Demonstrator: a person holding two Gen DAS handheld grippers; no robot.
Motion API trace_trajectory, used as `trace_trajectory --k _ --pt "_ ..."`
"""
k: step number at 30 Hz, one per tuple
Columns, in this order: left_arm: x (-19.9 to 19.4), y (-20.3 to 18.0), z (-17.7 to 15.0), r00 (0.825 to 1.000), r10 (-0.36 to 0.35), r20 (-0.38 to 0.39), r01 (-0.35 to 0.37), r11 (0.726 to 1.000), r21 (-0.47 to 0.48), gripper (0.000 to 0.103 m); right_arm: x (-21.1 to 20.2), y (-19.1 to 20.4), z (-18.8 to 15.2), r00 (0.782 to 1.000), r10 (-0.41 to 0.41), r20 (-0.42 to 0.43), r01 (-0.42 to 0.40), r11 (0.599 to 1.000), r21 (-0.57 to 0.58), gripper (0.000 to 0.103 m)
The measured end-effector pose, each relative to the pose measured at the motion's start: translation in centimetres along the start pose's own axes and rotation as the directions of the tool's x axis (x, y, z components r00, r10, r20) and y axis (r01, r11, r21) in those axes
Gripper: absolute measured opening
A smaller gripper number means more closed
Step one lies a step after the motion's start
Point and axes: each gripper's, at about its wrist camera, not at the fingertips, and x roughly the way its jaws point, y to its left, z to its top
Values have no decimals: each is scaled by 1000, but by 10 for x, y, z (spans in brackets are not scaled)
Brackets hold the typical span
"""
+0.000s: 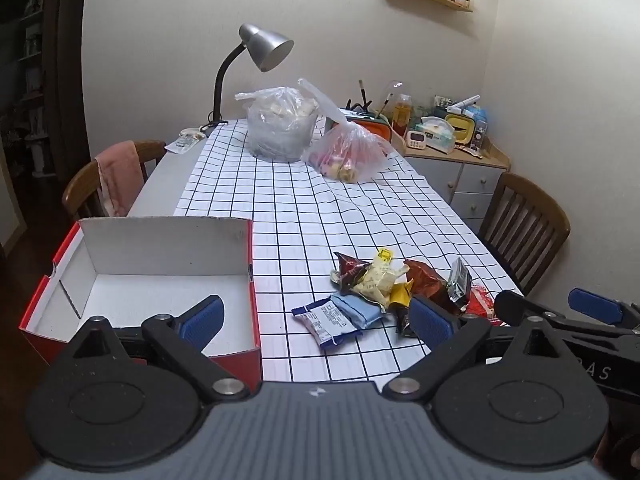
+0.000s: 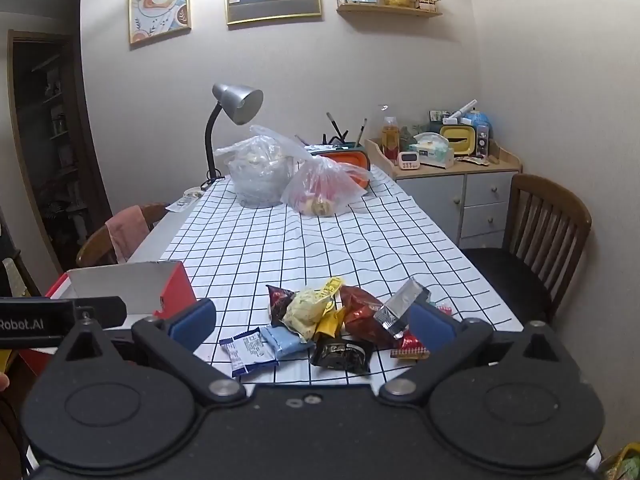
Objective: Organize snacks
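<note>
While both grippers hover above the near table edge, no snack is gripped. The box [image 1: 132, 280] sits empty at left. The left gripper [image 1: 316, 322] is spread wide, holding nothing. The snack pile [image 1: 400, 284] lies right of the box, near but apart. The right gripper [image 2: 312, 324] is likewise spread and empty. Judged step: first pick. The next move calls for closing on one packet, likely the white-blue packet [image 2: 250, 350].

The left gripper [image 1: 316, 322], jaws spread wide, hovers between an open red-sided white cardboard box [image 1: 168, 240] and a heap of crinkled foil snack packets [image 1: 384, 284].
</note>
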Motion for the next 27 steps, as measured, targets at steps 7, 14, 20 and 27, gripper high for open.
trace_trajectory --k 7,14,20,27 --pt "8 -3 -1 1000 -5 -16 6 1000 8 99 -2 -1 0 1000 -14 -1 14 1000 -1 103" --pt "11 -3 -1 1000 -8 -16 8 1000 13 99 0 0 1 999 -34 -6 34 999 0 103" --pt "12 -1 -1 1000 -2 -14 2 1000 12 99 1 2 2 999 -38 -10 38 999 -2 103" --pt "10 1 -2 1000 -2 -12 2 1000 13 99 2 3 2 999 -40 -13 40 999 -9 103"
